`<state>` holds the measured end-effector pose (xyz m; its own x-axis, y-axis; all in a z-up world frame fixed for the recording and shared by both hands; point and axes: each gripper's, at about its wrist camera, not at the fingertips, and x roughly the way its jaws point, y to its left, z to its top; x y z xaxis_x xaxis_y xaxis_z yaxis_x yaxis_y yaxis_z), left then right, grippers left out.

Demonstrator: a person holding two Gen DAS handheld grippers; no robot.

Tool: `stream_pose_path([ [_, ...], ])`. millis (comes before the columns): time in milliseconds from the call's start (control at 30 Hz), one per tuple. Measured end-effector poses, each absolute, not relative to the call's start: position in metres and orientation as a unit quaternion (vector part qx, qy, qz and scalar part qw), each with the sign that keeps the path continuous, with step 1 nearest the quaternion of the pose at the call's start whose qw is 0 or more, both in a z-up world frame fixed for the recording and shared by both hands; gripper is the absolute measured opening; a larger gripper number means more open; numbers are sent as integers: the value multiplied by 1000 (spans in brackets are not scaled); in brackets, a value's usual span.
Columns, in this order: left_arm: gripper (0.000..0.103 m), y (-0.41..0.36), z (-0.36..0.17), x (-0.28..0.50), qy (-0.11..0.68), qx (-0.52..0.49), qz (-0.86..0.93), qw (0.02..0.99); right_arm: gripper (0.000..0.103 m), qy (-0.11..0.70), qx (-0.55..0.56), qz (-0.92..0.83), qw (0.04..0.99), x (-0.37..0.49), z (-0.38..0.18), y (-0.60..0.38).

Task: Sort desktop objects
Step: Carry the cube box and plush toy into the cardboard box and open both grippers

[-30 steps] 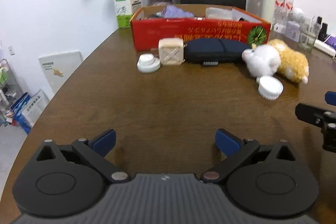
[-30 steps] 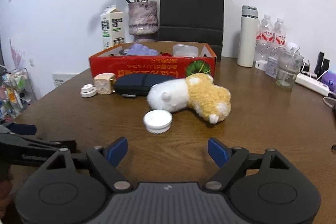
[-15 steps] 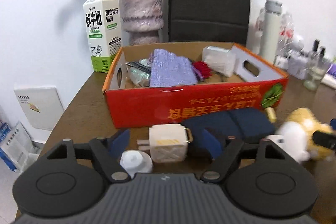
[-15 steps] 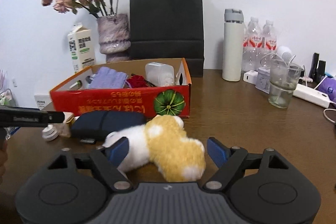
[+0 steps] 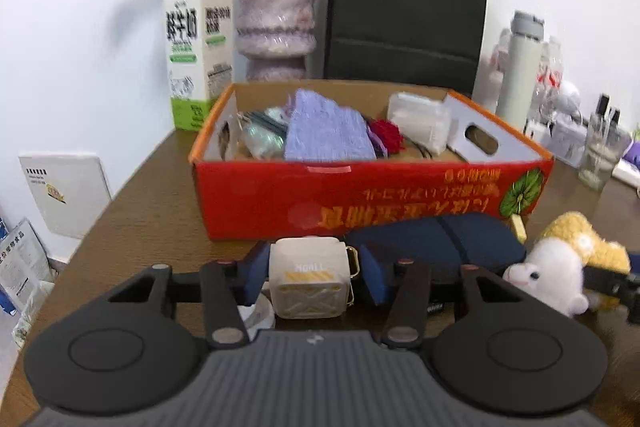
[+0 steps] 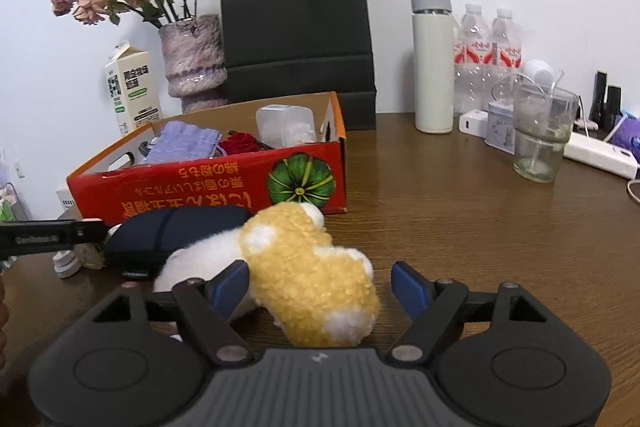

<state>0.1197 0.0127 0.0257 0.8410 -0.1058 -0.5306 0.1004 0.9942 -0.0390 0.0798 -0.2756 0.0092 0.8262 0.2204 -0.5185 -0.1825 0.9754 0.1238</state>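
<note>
Both pickups look in hand: the left gripper [image 5: 312, 269] brackets the cream cube-shaped charger [image 5: 307, 277] on the bench [image 5: 152, 203] before the red box [image 5: 360, 199], fingers narrow, right fingertip apparently short of contact; the right gripper [image 6: 320, 285] spreads wide around the plush toy [image 6: 308, 267]. Next, I judge, each closes, then lifts toward the box.

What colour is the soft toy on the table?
The plush toy is golden yellow with white patches, clearest in the right wrist view.

Our left tool [image 5: 314, 277] has advanced from open bench to straddle the cream cube [image 5: 307, 281]. Our right tool [image 6: 320, 287] now straddles the plush toy [image 6: 308, 267], jaws narrowed.
</note>
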Motion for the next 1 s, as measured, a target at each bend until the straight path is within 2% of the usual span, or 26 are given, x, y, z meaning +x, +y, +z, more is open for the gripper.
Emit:
stream_pose_path([
  [133, 51, 14, 45, 106, 250, -2, -54, 967, 75, 296, 44, 123, 946, 82, 4, -277],
  [167, 51, 14, 51, 101, 247, -3, -56, 968, 72, 299, 43, 126, 945, 82, 3, -277],
  [200, 51, 13, 56, 96, 245, -2, -56, 968, 59, 298, 42, 129, 945, 81, 2, -277],
  [400, 51, 5, 79, 48, 241, 15, -44, 969, 45, 274, 53, 130, 951, 70, 7, -281],
  [700, 51, 16, 68, -15, 272, -11, -25, 962, 44, 195, 79, 158, 965, -4, 61, -288],
  [867, 51, 18, 60, -31, 294, -15, -23, 955, 44, 201, 61, 166, 964, -40, 70, -284],
  [1000, 51, 23, 73, -27, 280, -25, -32, 959, 44, 215, 64, 160, 961, -46, 70, -284],
])
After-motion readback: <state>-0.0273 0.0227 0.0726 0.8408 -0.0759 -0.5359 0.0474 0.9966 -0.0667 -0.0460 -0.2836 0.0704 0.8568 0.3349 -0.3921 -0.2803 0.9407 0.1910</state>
